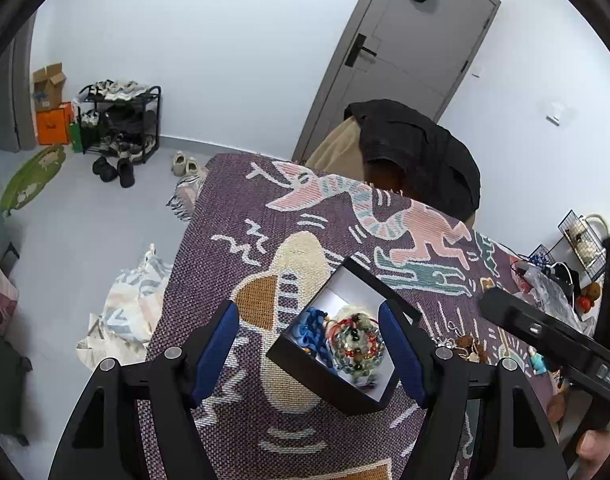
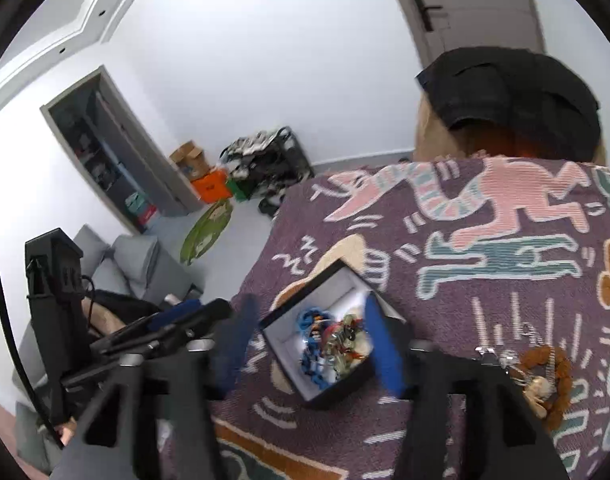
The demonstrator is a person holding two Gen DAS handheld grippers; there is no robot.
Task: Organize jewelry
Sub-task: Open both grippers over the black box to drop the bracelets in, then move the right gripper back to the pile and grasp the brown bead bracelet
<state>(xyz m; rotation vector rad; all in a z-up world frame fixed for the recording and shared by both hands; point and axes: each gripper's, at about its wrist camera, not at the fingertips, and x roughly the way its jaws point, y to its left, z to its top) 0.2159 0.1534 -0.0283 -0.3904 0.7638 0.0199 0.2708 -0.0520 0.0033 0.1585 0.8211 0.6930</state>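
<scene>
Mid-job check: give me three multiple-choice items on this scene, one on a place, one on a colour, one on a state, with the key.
1. Where does the black box sit?
A. on the floor
B. on the patterned cloth
C. on the shoe rack

2. What colour are the pads of the left gripper?
A. blue
B. red
C. white

3. How is the box?
A. shut with a lid
B. open and bare inside
C. open with beaded bracelets inside

Key: 1 B, the woven cloth lies under the box all round; 2 A, both pads show blue; 3 C, the white lining and the beads are in plain sight.
</scene>
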